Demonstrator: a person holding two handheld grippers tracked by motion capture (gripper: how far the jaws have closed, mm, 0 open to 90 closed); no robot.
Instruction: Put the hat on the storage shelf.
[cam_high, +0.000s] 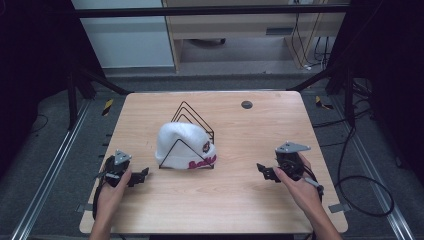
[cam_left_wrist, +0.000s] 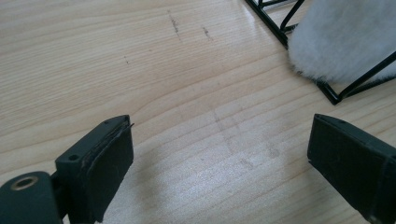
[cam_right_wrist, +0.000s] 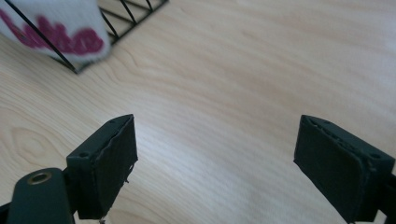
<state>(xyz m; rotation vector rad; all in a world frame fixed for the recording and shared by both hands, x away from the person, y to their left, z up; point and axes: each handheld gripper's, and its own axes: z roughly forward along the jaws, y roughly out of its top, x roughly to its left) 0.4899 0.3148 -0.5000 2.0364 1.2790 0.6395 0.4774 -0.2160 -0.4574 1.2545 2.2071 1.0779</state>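
Both tongs, left (cam_high: 143, 174) and right (cam_high: 262, 170), gaped empty over the pale wooden bench (cam_high: 235, 195) flanking a fluffy white red-lettered beanie (cam_high: 182, 142) wedged in a black wire rack (cam_high: 192, 116).

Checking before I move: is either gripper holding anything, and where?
Nothing held. Left gripper and right gripper are both open over bare table, apart from the hat.

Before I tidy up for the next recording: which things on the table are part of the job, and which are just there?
Likely in play:
white beanie, sitting in the rack
black wire rack
left gripper and right gripper, both open, either side of it

Just there:
dark round plug in the table
cables on the floor
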